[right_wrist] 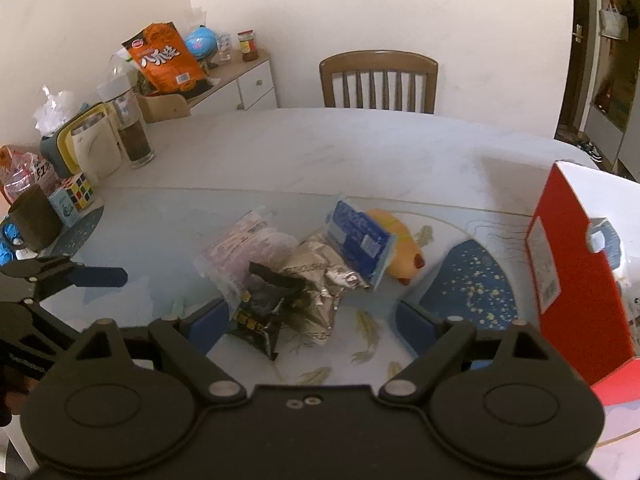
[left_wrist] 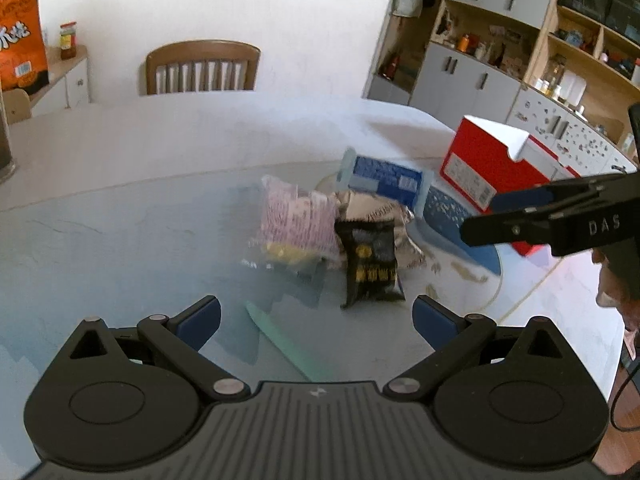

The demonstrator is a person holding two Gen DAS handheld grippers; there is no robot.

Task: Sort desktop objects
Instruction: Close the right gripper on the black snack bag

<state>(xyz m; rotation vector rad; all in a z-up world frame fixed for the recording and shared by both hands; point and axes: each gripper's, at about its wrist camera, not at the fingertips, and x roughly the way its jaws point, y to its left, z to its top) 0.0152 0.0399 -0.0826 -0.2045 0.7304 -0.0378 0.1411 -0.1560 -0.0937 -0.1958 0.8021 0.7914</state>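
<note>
A heap of snack packets lies mid-table: a black packet [left_wrist: 370,266] [right_wrist: 266,312], a pink-white packet [left_wrist: 296,222] [right_wrist: 244,250], a silver packet [left_wrist: 376,210] [right_wrist: 320,276] and a blue packet [left_wrist: 386,178] [right_wrist: 360,240]. A yellow toy [right_wrist: 400,242] lies behind the blue packet. A red box [left_wrist: 488,166] [right_wrist: 576,256] stands open at the right. My left gripper [left_wrist: 316,318] is open and empty just short of the heap. My right gripper [right_wrist: 308,322] is open, low over the black packet, which lies between its fingers without being touched.
A blue fan-shaped mat [right_wrist: 470,284] lies by the red box. A mug [right_wrist: 34,216], a Rubik's cube [right_wrist: 80,192], a jar [right_wrist: 132,128] and a white appliance [right_wrist: 94,148] crowd the table's left edge. A wooden chair [right_wrist: 378,80] stands at the far side.
</note>
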